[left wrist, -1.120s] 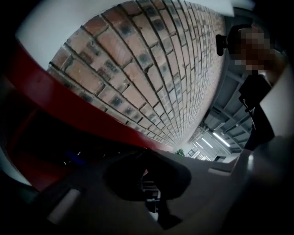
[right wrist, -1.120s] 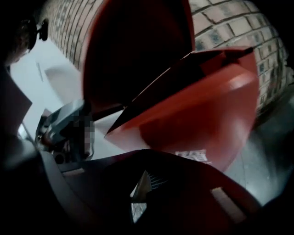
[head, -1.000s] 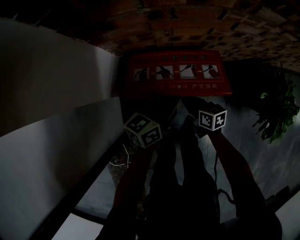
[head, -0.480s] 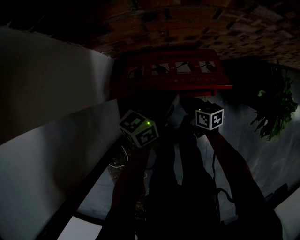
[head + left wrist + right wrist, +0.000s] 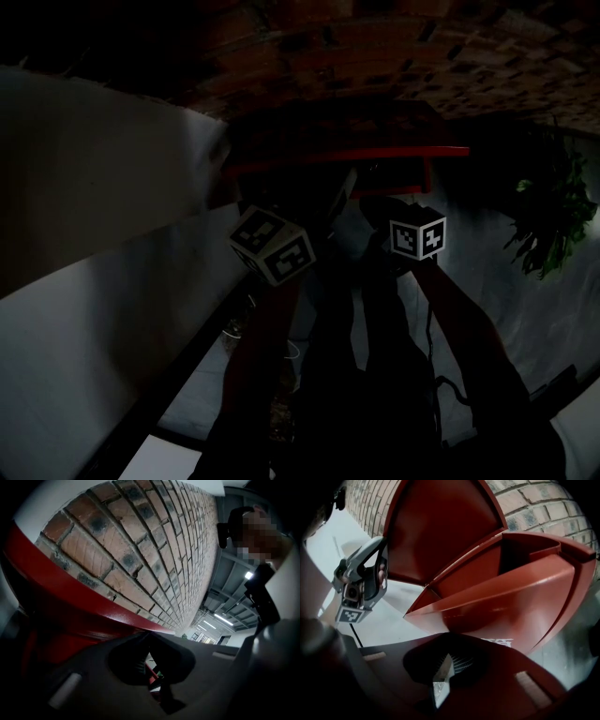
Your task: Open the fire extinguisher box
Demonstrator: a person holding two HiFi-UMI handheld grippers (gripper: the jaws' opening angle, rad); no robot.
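The red fire extinguisher box (image 5: 511,602) stands against a brick wall with its lid (image 5: 440,527) swung up and back, so the inside is open. In the dim head view the lid (image 5: 347,150) shows almost edge-on. My left gripper (image 5: 380,545) is at the lid's lower left edge. In its own view its jaws (image 5: 149,637) are shut right under the red lid rim (image 5: 70,606); whether they touch it is hidden. My right gripper (image 5: 446,657) is shut and holds nothing, just in front of the box's front wall.
The brick wall (image 5: 375,47) rises behind the box. A pale wall panel (image 5: 94,187) runs along the left, and a green plant (image 5: 548,216) stands at the right. A thin cable (image 5: 234,328) lies on the floor by the person's legs.
The lid has swung upward: its printed face showed a second ago, now only its edge shows. The left gripper has risen slightly to the left with it. The right gripper has barely moved.
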